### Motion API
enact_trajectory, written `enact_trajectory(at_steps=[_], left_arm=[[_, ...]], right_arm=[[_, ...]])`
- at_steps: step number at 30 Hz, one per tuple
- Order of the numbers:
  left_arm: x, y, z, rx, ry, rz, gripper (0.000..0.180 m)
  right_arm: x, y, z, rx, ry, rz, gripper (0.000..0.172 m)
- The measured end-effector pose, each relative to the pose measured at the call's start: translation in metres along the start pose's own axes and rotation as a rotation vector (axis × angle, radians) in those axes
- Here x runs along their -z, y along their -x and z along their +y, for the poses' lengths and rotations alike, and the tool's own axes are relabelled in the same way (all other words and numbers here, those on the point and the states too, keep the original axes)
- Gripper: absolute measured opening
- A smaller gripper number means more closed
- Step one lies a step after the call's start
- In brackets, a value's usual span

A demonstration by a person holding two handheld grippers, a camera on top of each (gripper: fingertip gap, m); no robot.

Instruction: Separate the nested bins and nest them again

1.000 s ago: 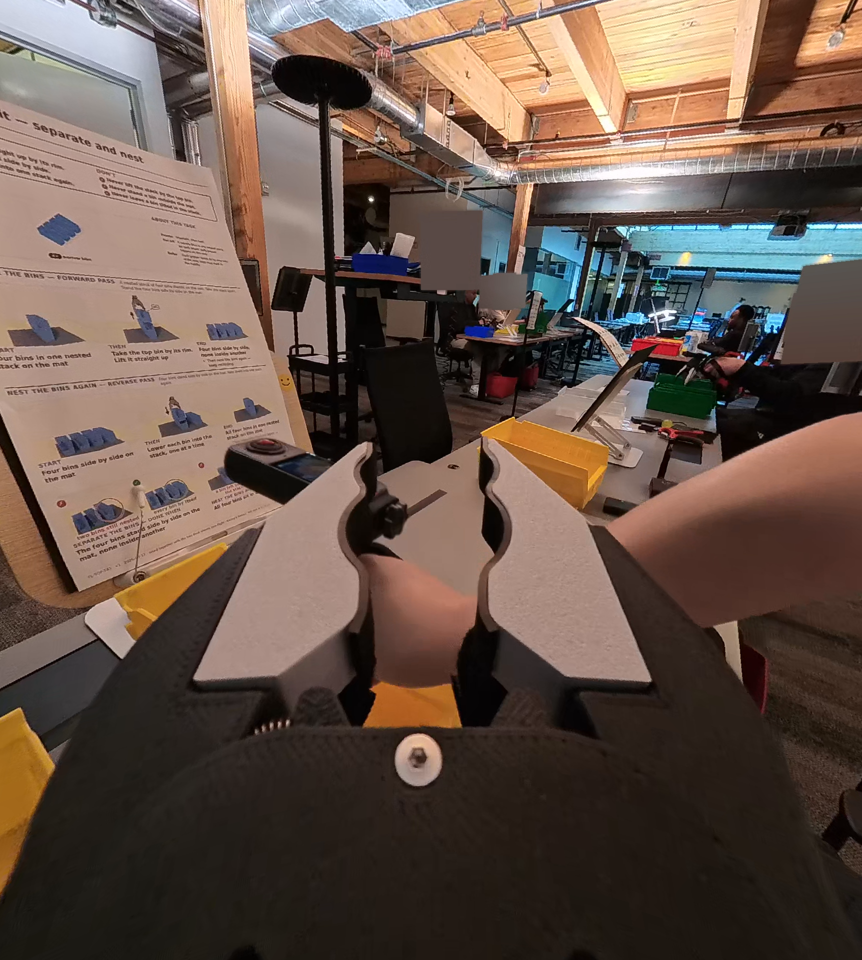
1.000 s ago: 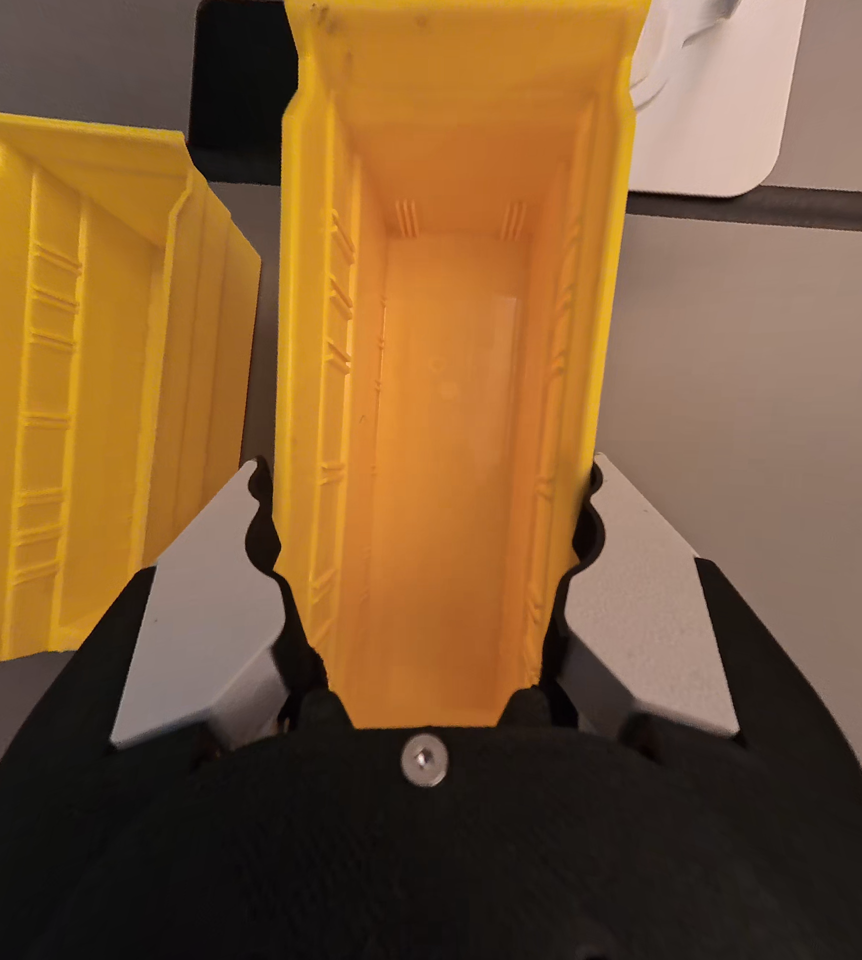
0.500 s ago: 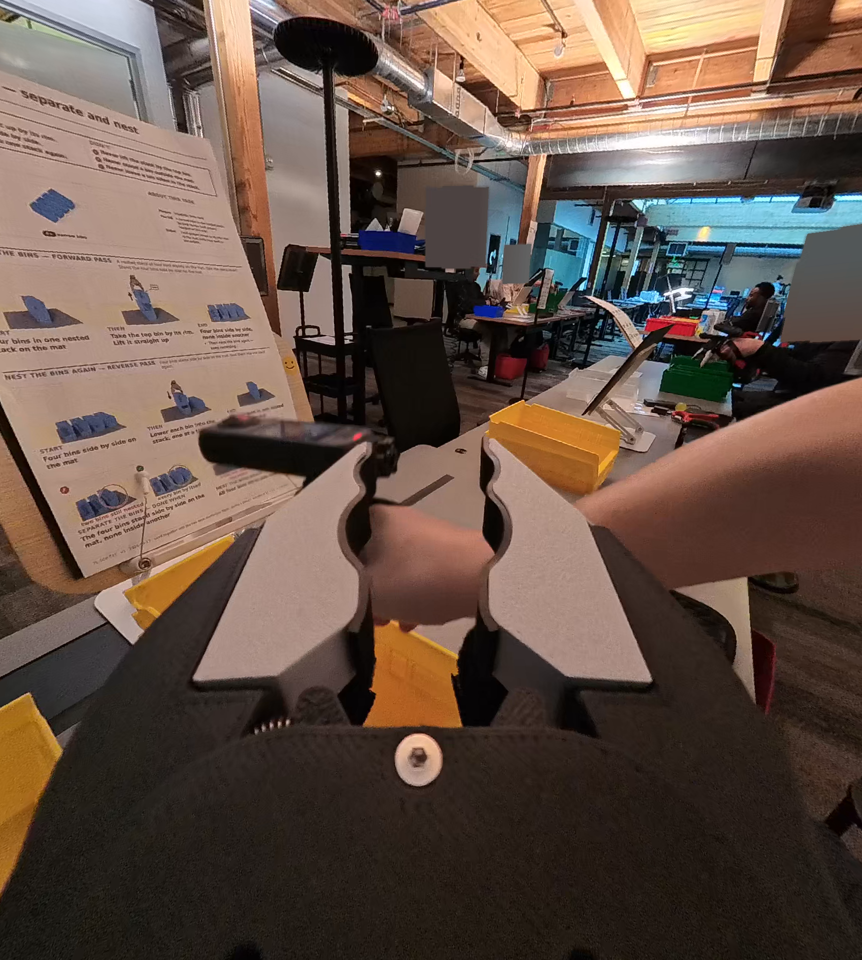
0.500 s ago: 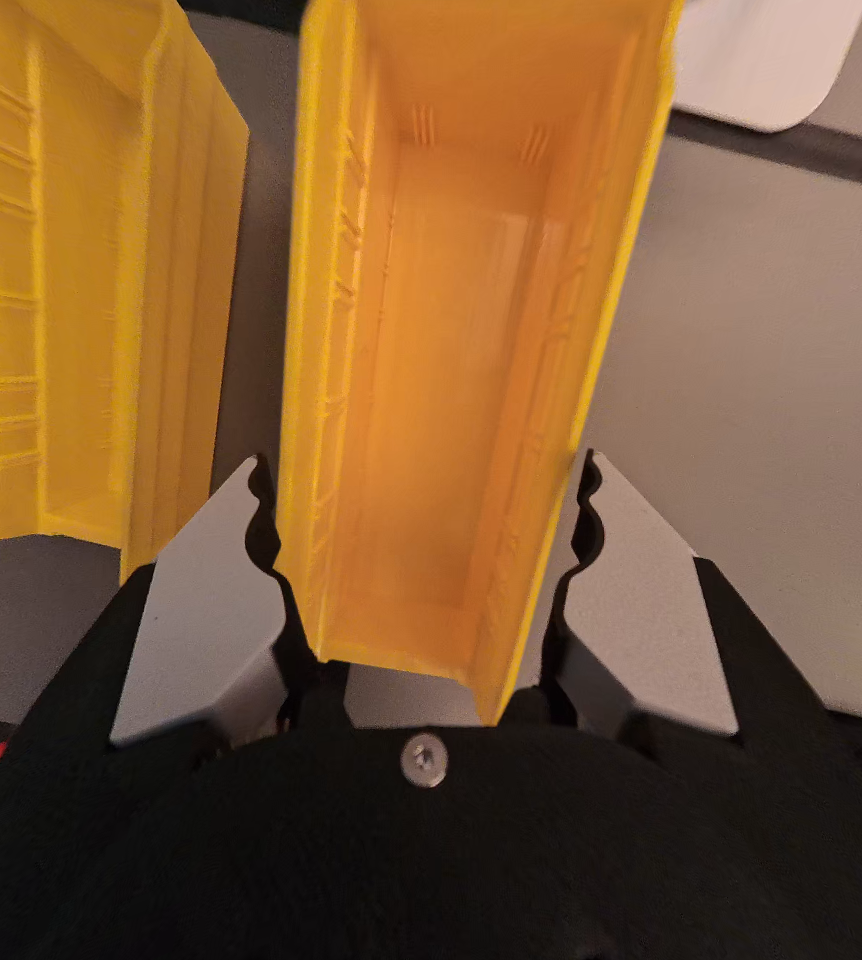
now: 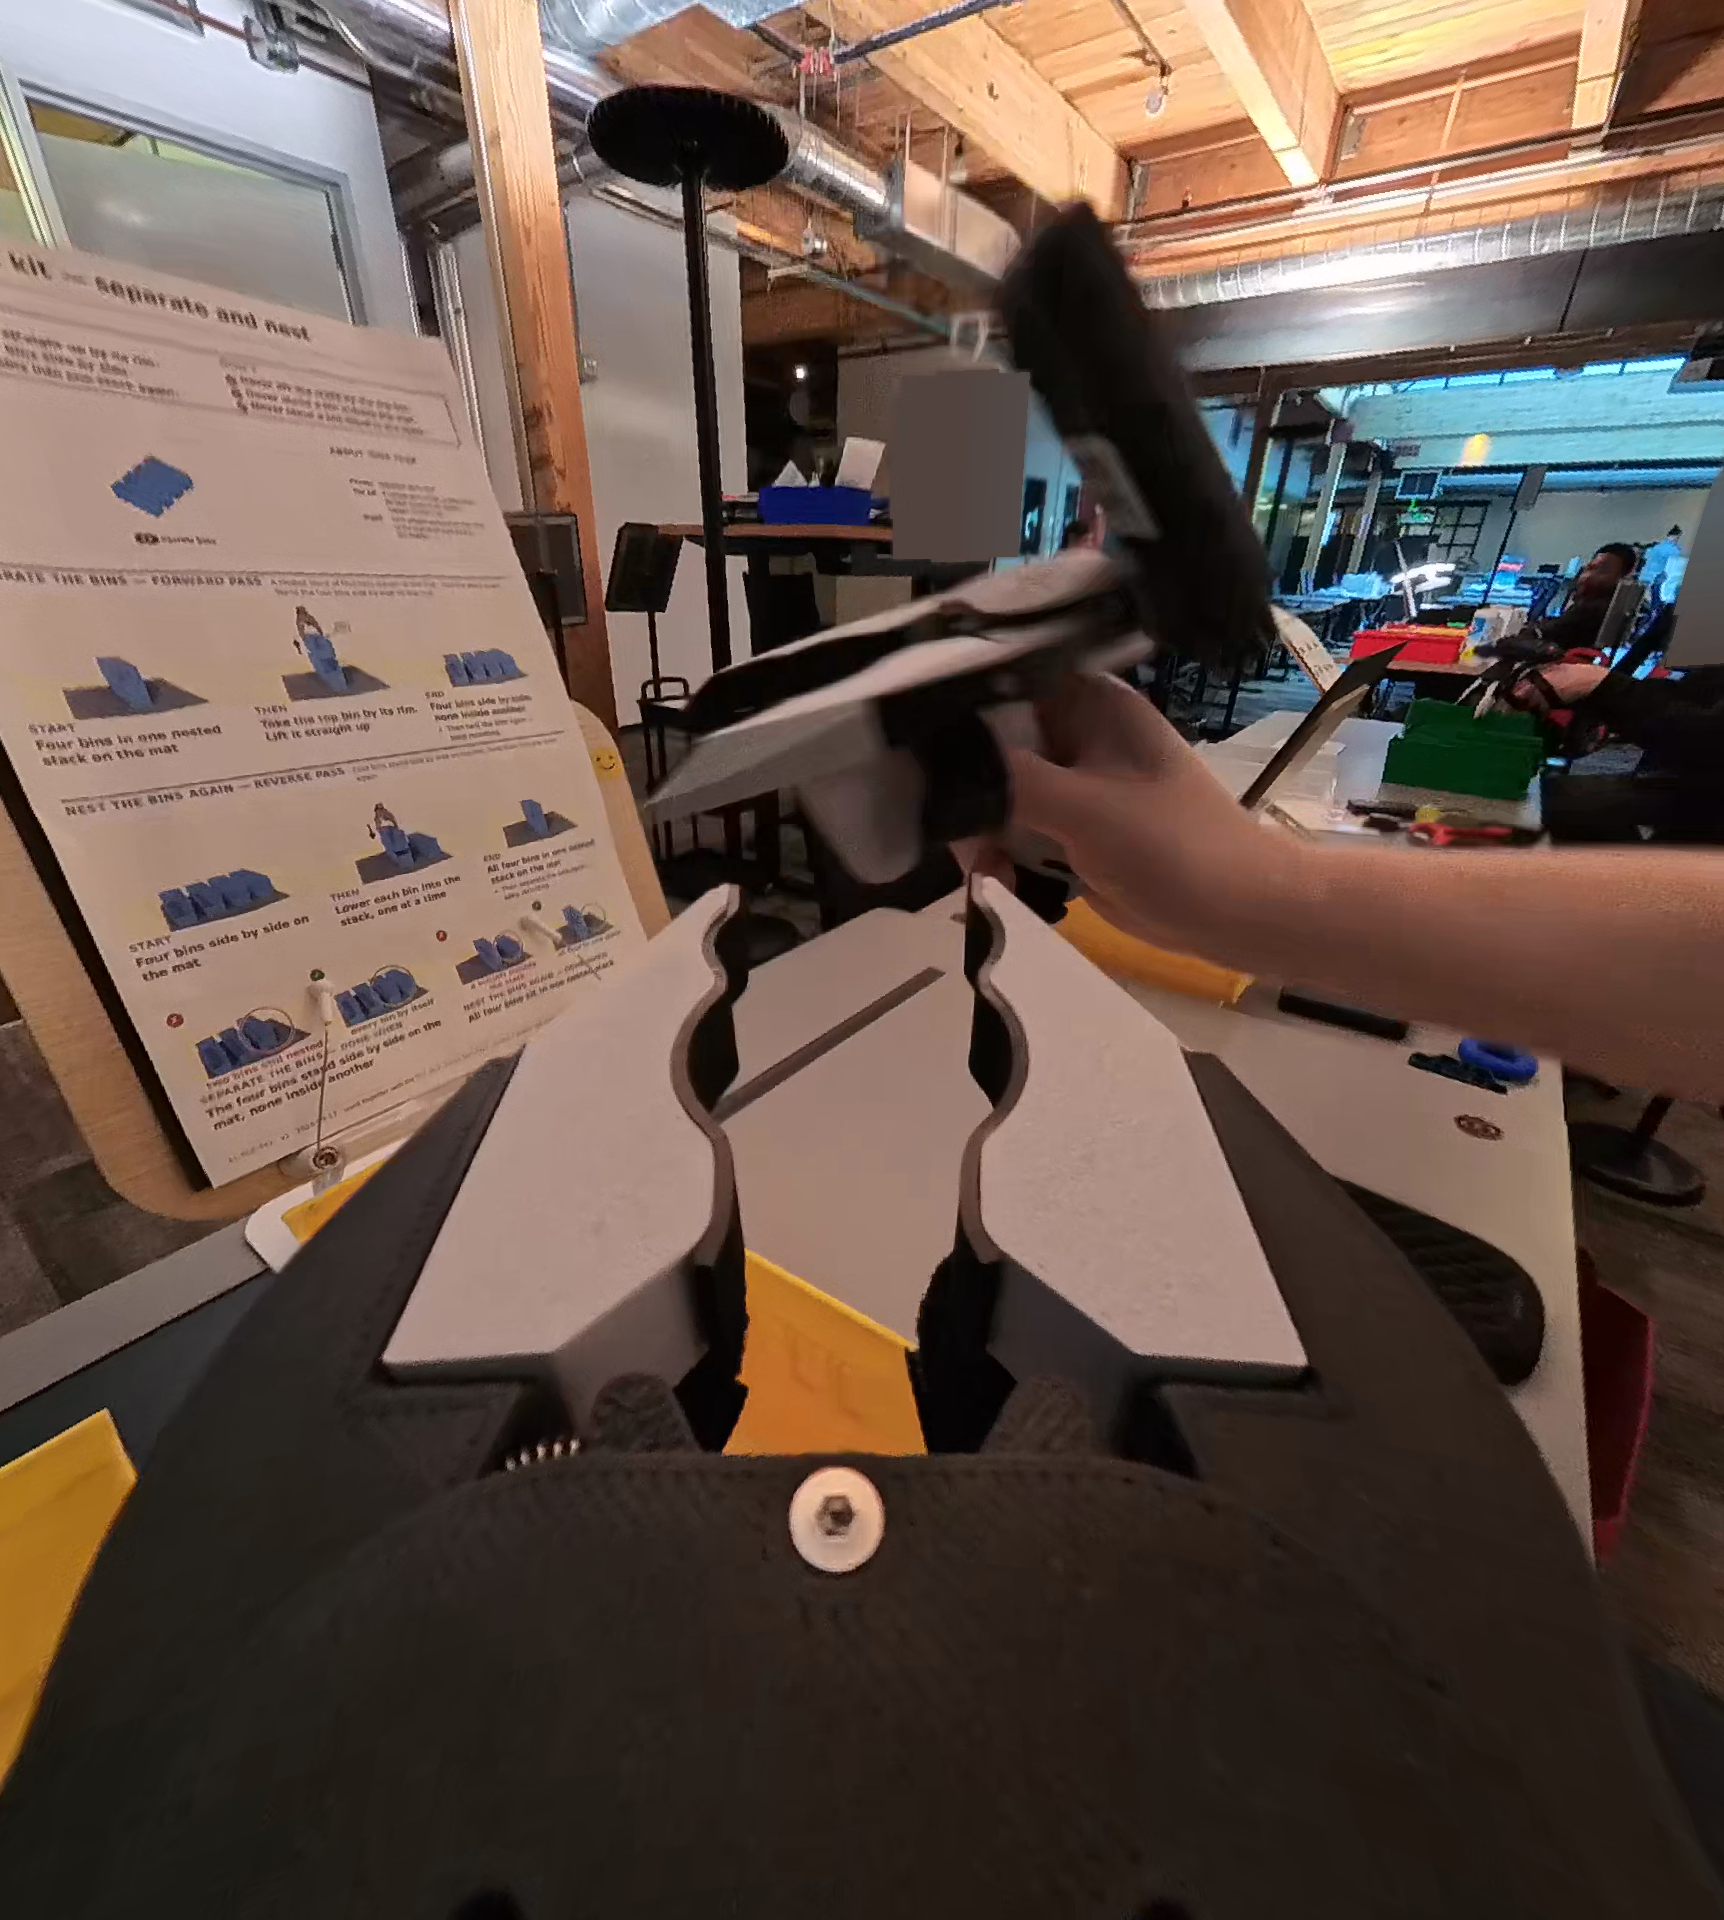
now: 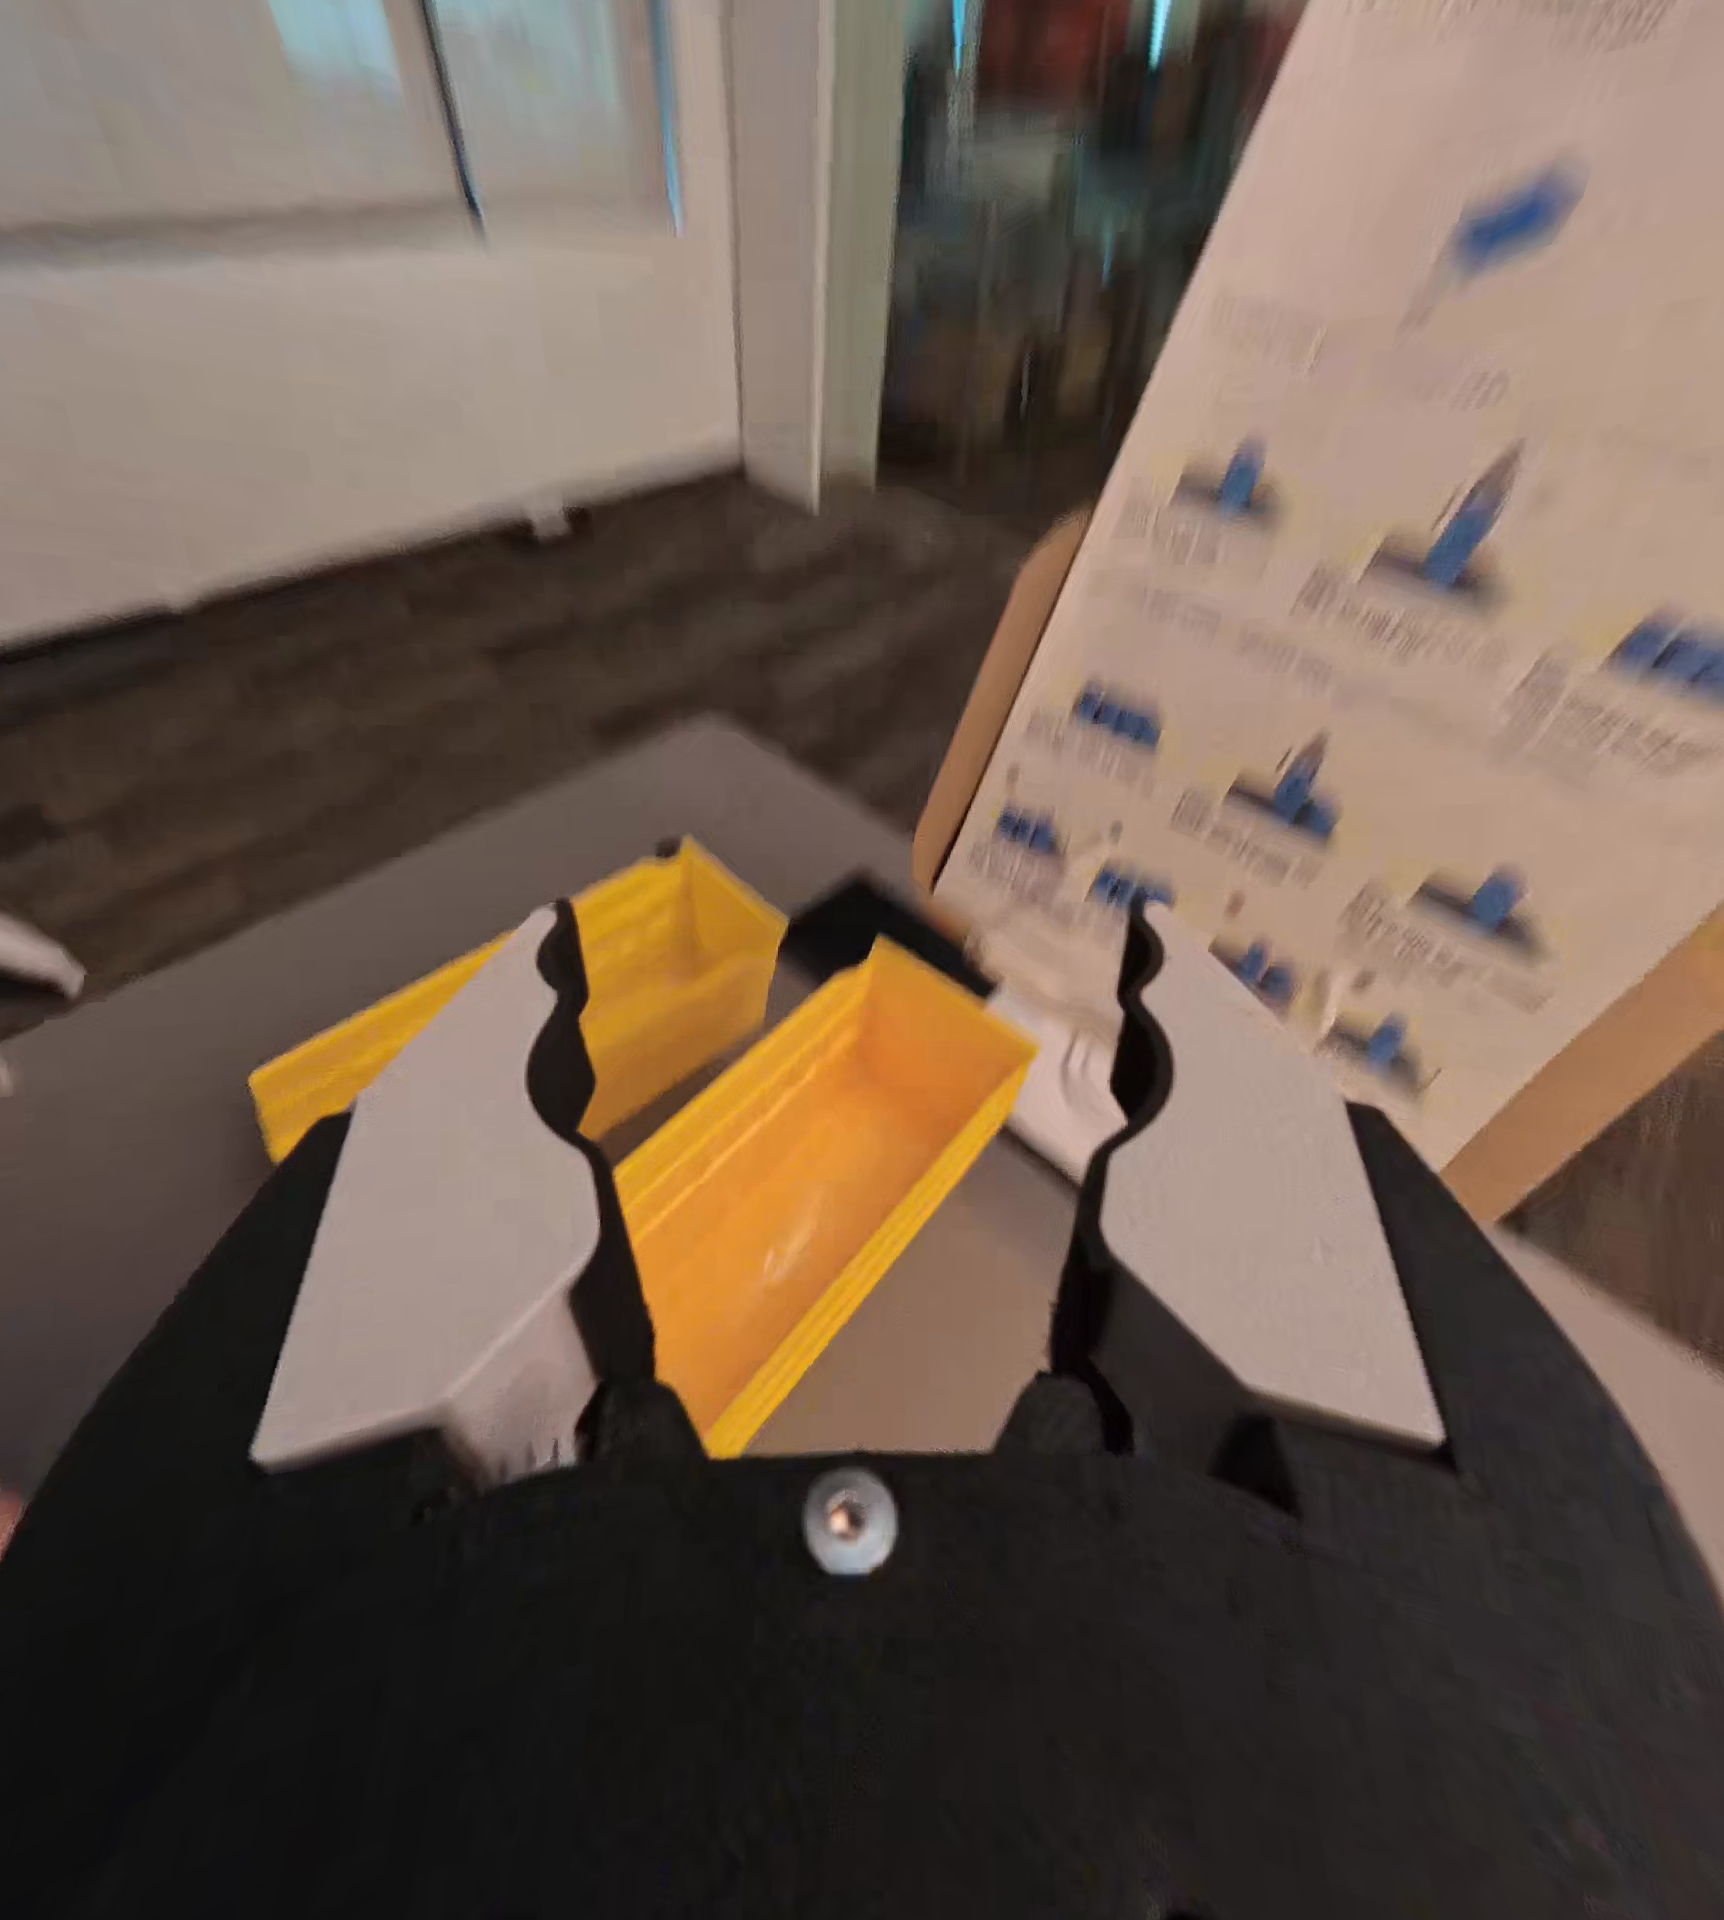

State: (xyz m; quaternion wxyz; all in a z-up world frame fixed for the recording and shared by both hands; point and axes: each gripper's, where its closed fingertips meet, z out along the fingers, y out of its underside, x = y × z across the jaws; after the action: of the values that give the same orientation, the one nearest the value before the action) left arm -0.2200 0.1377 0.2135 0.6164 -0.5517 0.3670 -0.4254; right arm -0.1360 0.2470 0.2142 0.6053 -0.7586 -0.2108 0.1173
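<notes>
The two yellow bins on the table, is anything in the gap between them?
No. In the right wrist view, only bare grey table shows in the narrow gap between the farther yellow bin and the nearer yellow bin; they sit apart.

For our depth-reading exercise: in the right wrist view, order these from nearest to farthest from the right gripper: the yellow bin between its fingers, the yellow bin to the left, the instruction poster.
1. Yellow bin lying on the table below the open right gripper, centre.
2. Second yellow bin, left, partly behind the left finger.
3. Instruction poster, right, propped upright behind both bins.
</notes>
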Motion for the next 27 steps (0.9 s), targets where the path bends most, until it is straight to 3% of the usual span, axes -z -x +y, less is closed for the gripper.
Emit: enact_trajectory(at_steps=[4,5,11,17,21,27], left_arm=[[-0.002,-0.014,-0.004,-0.029,-0.015,0.024,0.04],[-0.004,-0.018,-0.005,-0.034,-0.017,0.032,0.04],[-0.031,-0.032,0.004,-0.081,0.021,0.027,0.041],[-0.064,-0.041,0.021,-0.168,0.08,-0.022,0.047],[-0.071,-0.027,0.02,-0.192,0.065,-0.107,0.051],[-0.041,0.033,0.016,-0.217,0.105,-0.428,0.084]], right_arm=[[0.09,-0.029,0.003,0.154,-0.519,0.012,0.104],[0.102,-0.035,0.013,0.153,-0.552,0.005,0.099],[0.133,-0.034,0.052,0.113,-0.617,-0.228,0.06],[0.121,-0.021,0.068,0.295,-0.554,-0.278,0.057],[0.115,-0.013,0.079,0.284,-0.533,-0.37,0.057],[0.103,-0.042,0.104,0.277,-0.415,-0.348,0.058]])
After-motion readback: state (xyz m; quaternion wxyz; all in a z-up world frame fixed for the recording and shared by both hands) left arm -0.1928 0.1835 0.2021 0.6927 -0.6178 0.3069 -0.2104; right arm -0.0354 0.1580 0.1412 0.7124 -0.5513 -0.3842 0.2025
